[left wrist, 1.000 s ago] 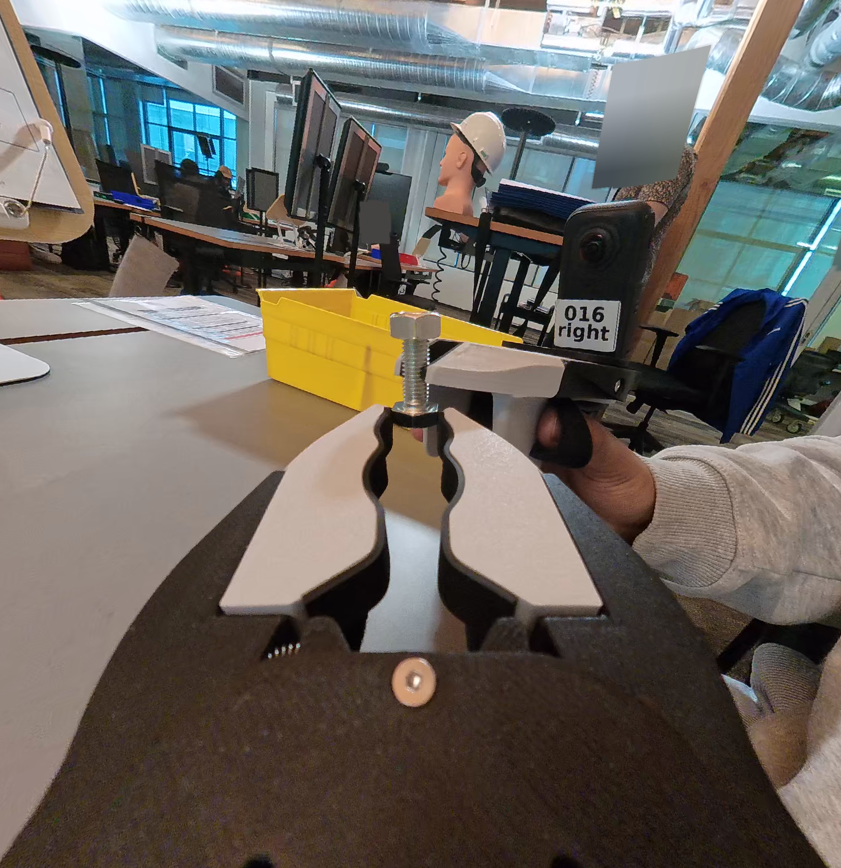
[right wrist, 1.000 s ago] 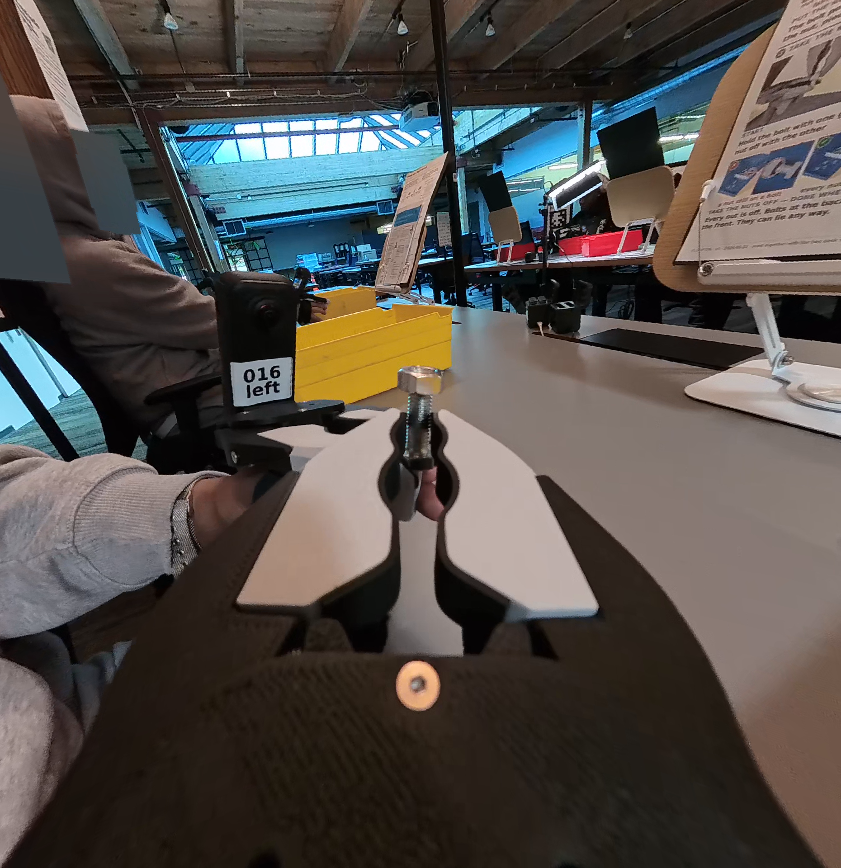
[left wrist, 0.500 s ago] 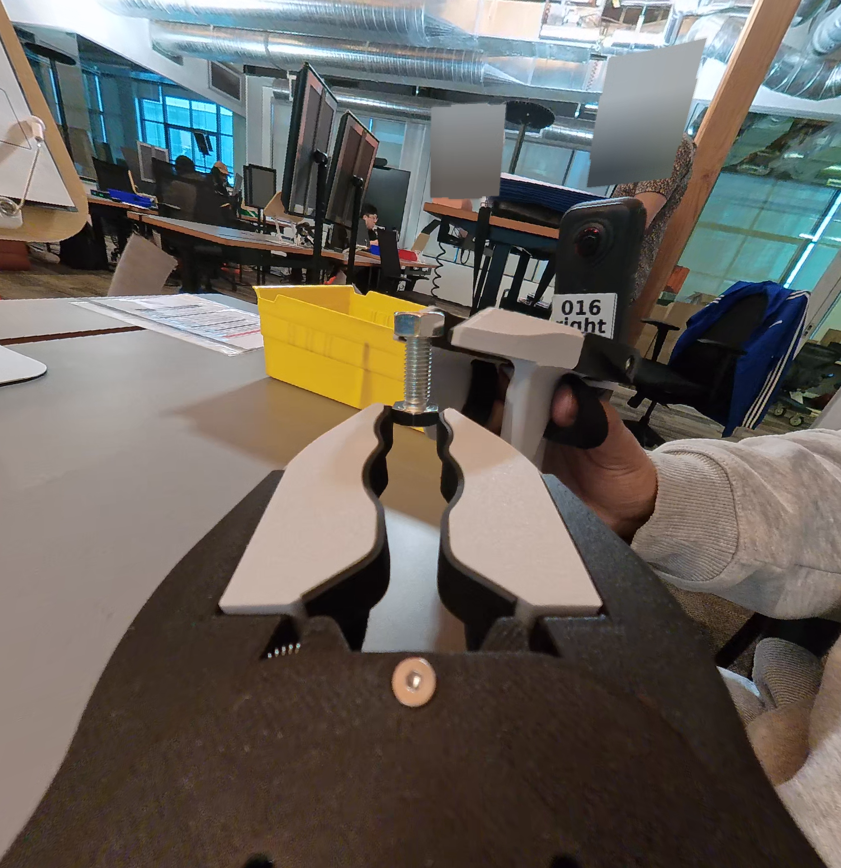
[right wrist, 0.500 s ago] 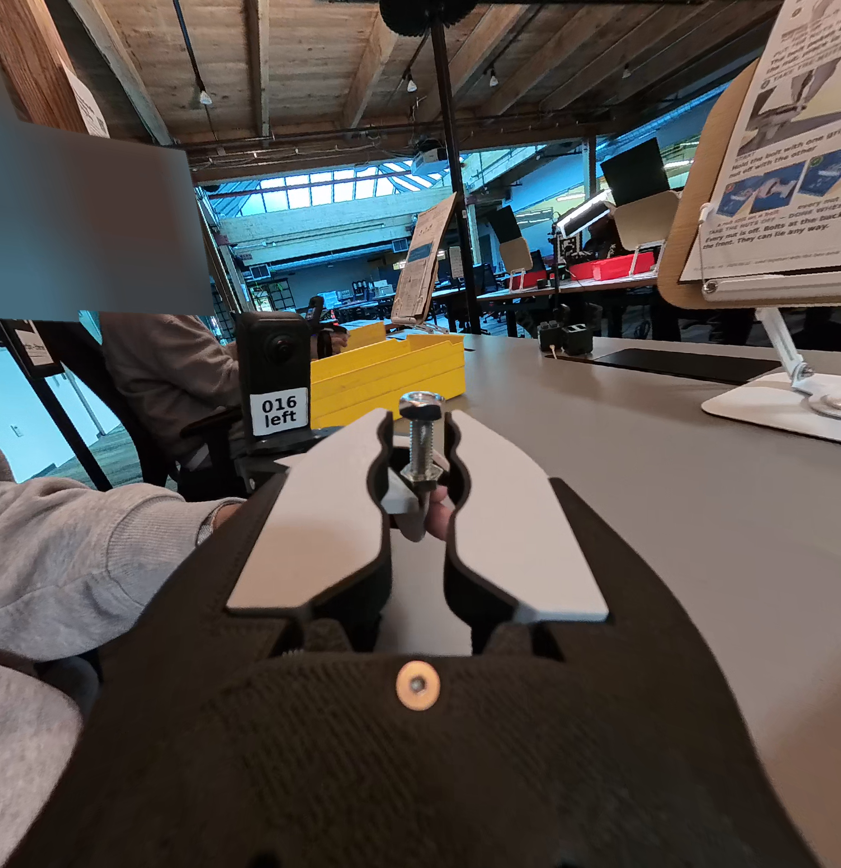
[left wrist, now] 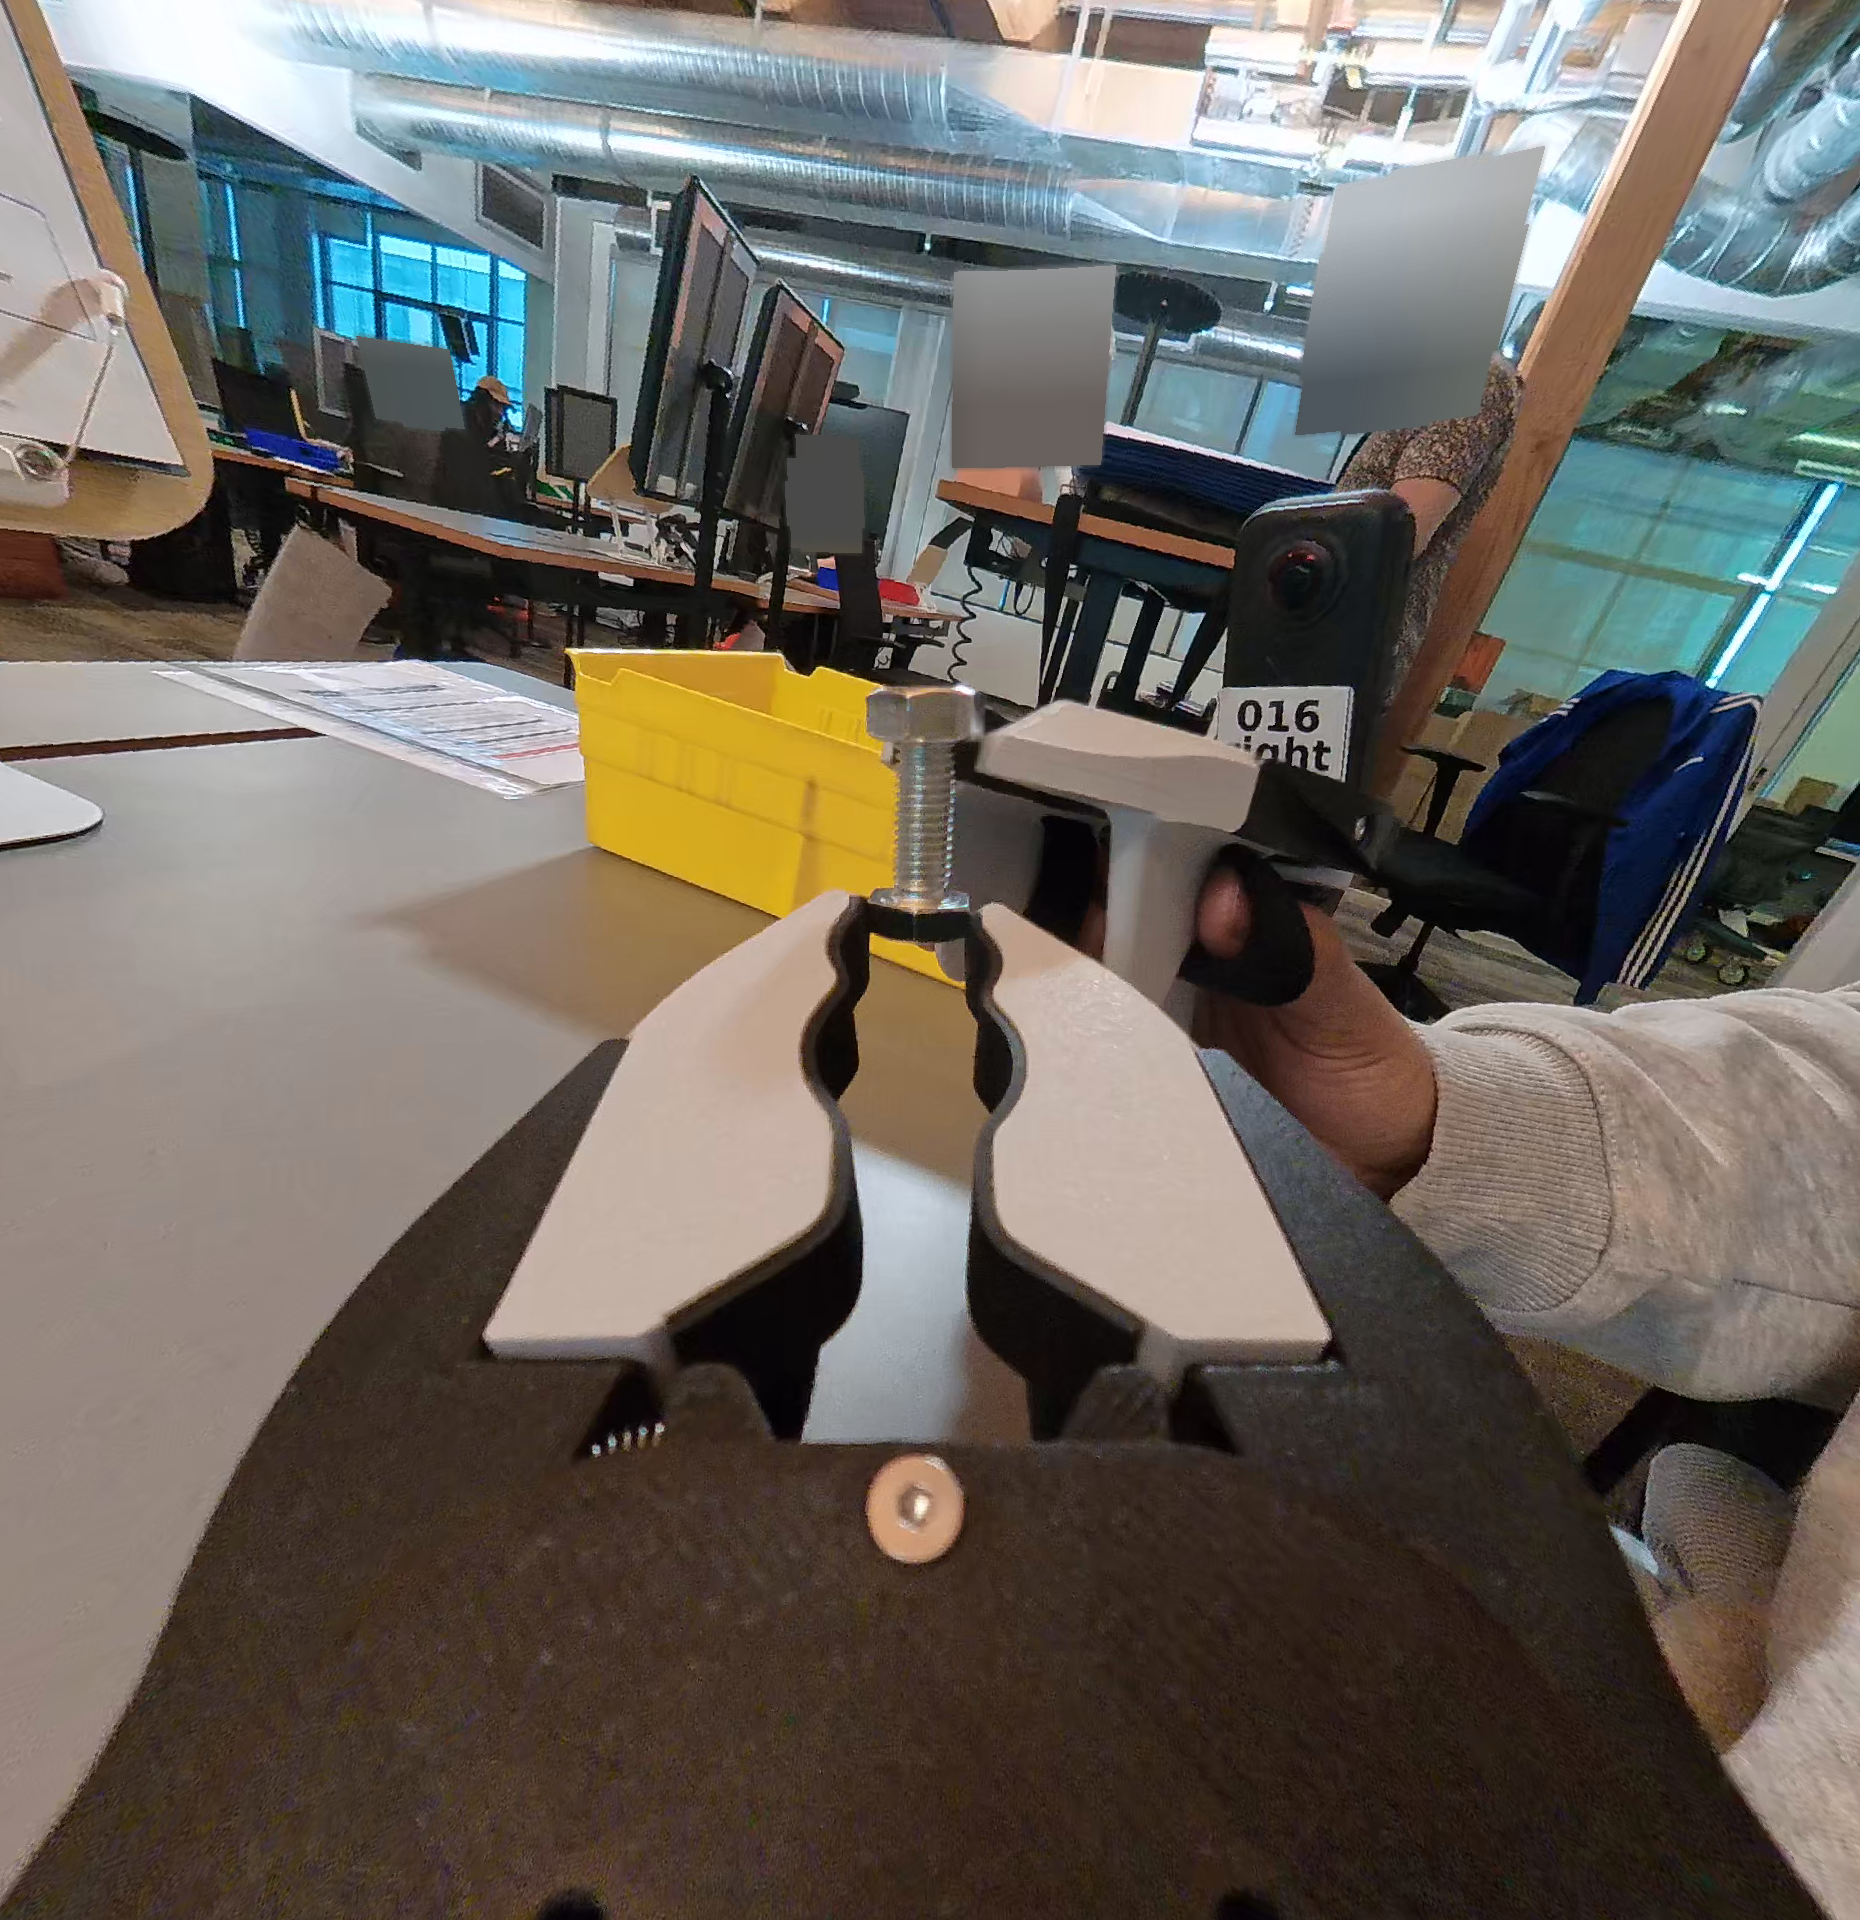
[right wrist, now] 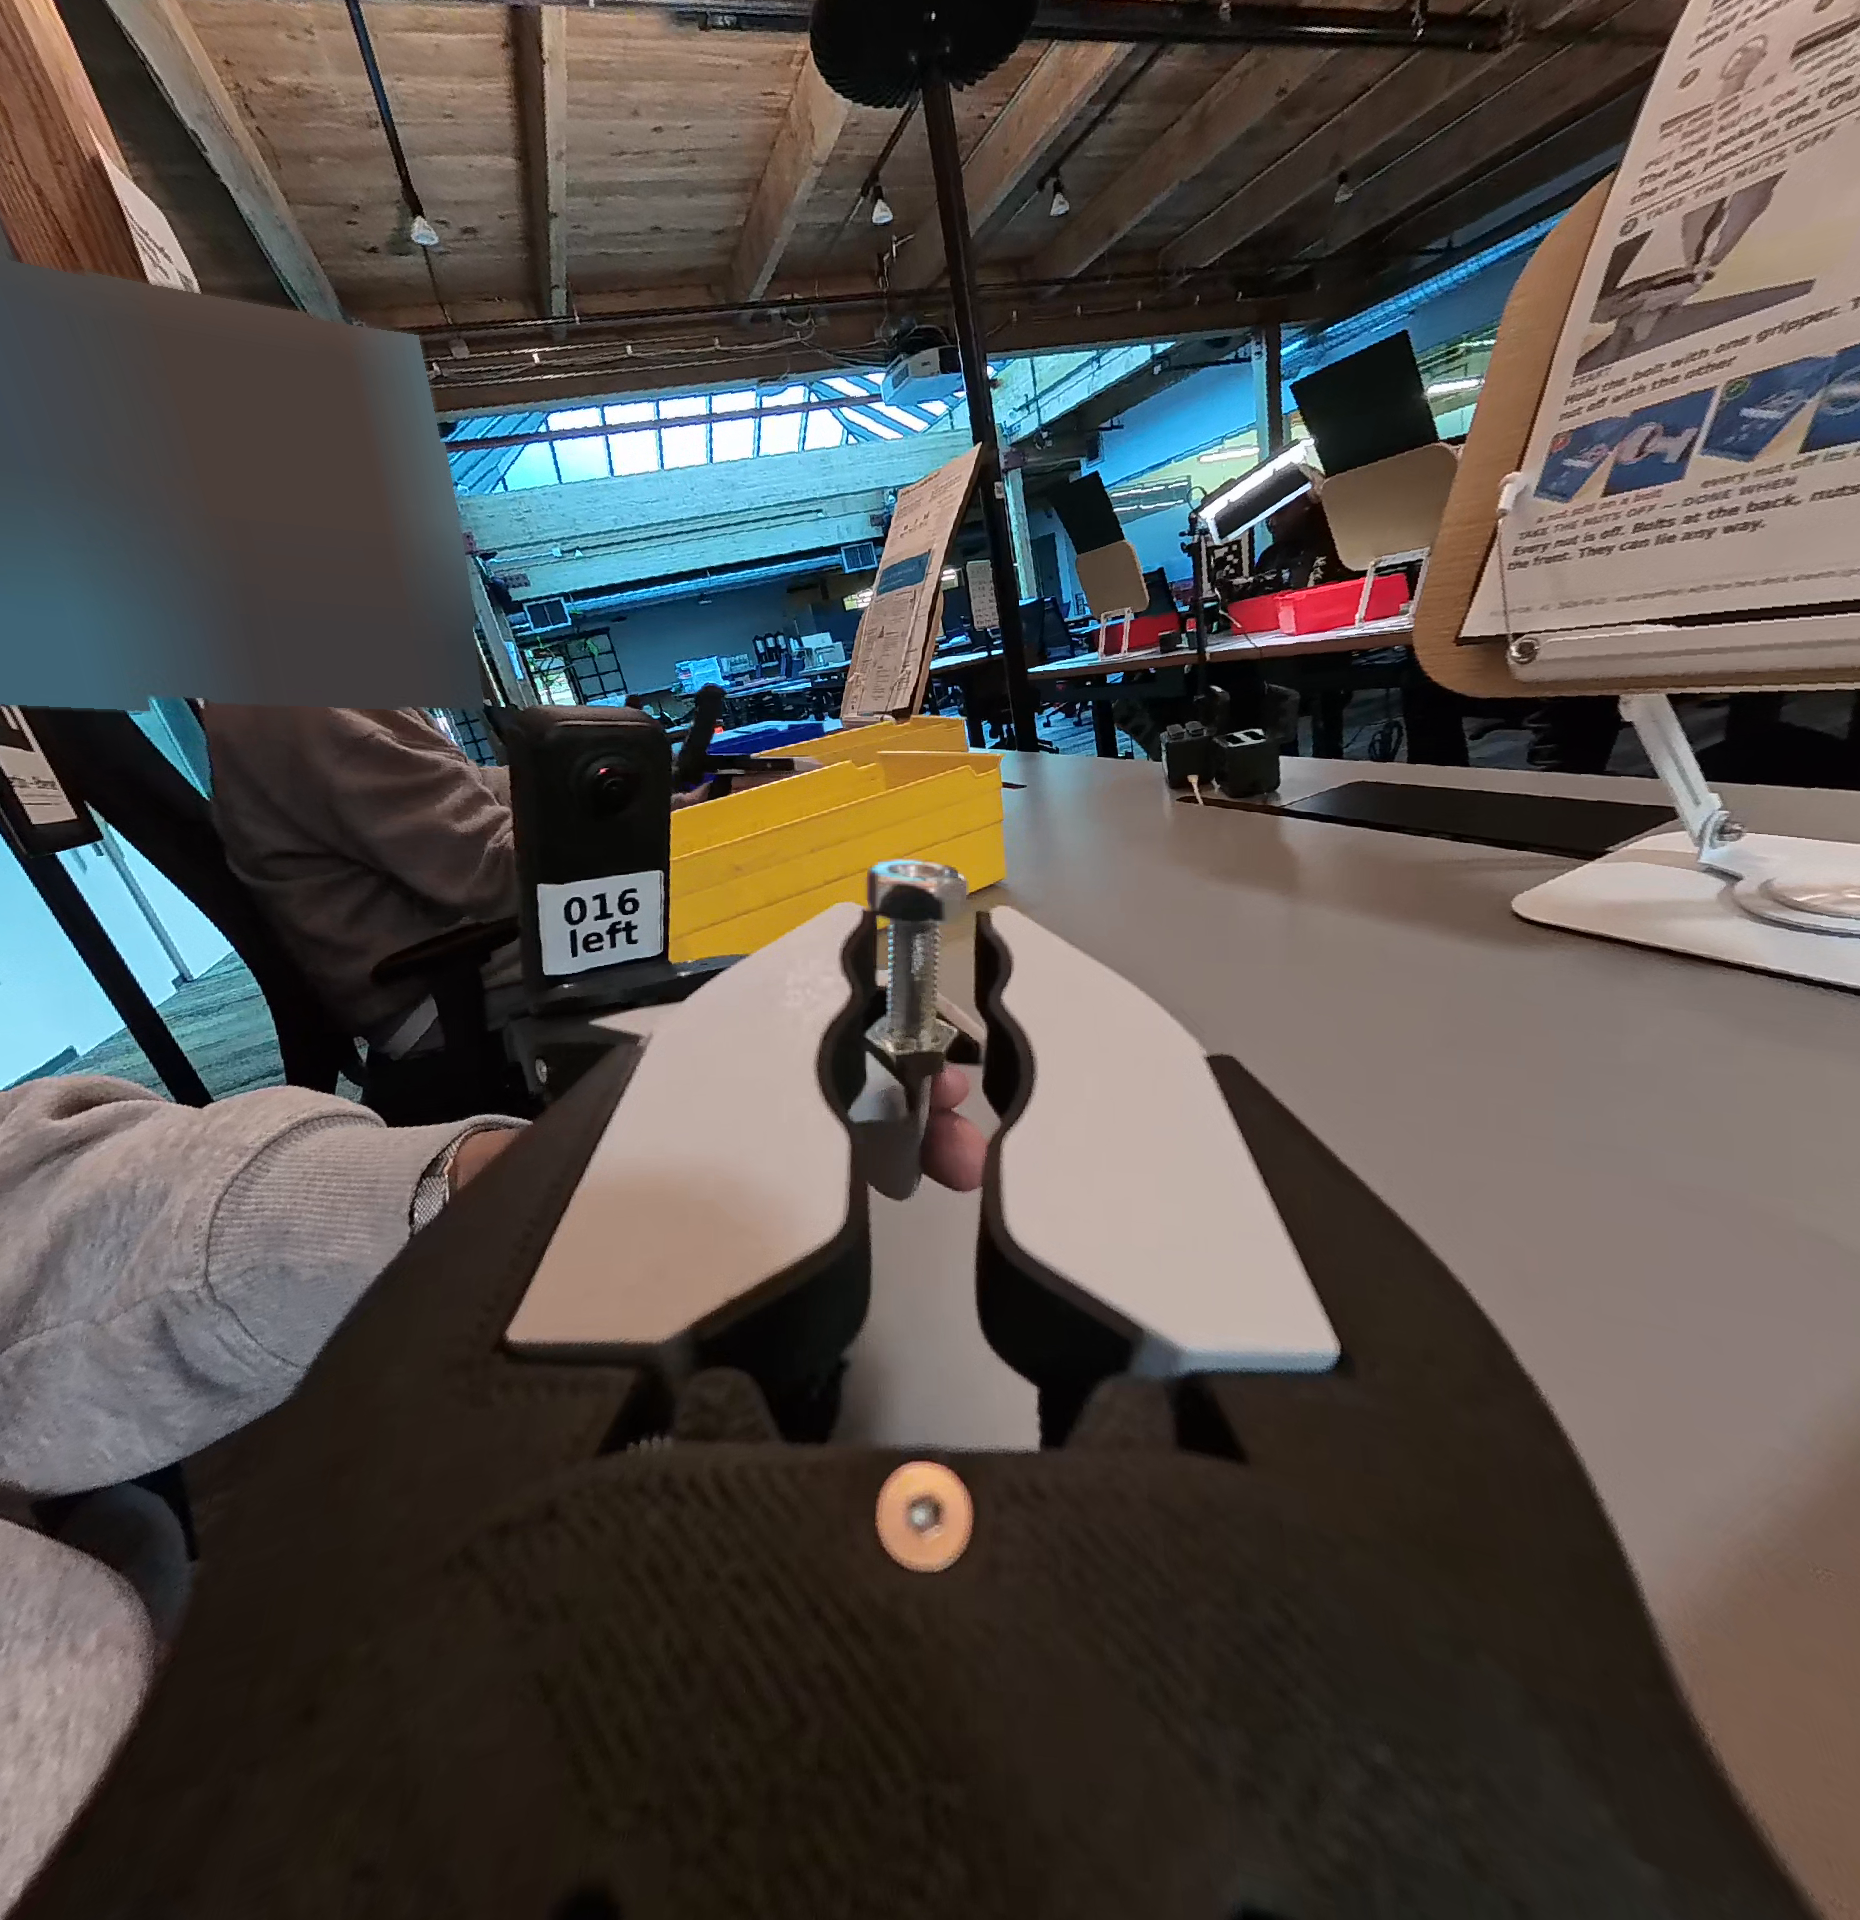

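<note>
My left claw [left wrist: 913,920] is clamped on the nut [left wrist: 915,912] at the bottom of an upright bolt [left wrist: 924,795], held above the grey table [left wrist: 282,987] near its right edge. My right claw [right wrist: 921,925] stands apart around the bolt's head without gripping it. A yellow bin [left wrist: 728,769] sits just behind, at the table's edge.
</note>
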A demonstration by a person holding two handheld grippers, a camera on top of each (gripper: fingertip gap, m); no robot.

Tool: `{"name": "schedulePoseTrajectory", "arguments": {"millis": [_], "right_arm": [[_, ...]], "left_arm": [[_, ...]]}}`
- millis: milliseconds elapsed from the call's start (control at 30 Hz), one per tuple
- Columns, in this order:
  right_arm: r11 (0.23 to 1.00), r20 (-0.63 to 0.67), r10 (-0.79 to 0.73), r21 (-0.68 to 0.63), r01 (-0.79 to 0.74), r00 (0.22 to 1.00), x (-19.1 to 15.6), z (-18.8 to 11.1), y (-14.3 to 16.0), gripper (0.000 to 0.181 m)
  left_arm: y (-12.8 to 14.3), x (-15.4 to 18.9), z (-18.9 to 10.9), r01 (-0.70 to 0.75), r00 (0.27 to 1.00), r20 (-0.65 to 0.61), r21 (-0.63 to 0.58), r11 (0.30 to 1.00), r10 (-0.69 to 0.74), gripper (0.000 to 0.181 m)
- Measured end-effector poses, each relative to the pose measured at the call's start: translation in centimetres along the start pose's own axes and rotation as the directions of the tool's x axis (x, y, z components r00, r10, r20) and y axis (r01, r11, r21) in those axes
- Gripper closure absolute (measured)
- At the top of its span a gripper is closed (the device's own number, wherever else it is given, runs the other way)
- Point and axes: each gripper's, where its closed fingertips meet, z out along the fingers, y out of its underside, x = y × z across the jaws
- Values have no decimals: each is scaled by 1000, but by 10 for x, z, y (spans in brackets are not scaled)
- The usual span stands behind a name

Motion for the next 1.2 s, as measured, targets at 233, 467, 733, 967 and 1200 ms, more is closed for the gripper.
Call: {"name": "schedulePoseTrajectory", "arguments": {"millis": [233, 467, 733, 967, 1200], "right_arm": [[999, -30, 44, 17, -44, 999, 9, -4, -2, 165], [997, 36, 66, 34, -67, 997, -2, -2, -5, 157], [996, -21, 86, 40, -85, 996, 9, -5, -5, 162], [996, 8, 70, 47, -70, 998, 3, -4, -7, 160], [999, -58, -19, 44, 21, 998, 1, -6, -10, 164]], "left_arm": [[0, 1, 0, 2, 1000, -5, 2, 1000, -2, 164], [1, 3, 1, 2, 1000, -18, -3, 1000, -2, 164], [-1, 2, 0, 10, 1000, -16, 9, 1000, -10, 164], [-1, 2, 0, 8, 1000, -11, 9, 1000, -8, 164], [-1, -2, 0, 5, 1000, 13, 13, 1000, -5, 164]]}}
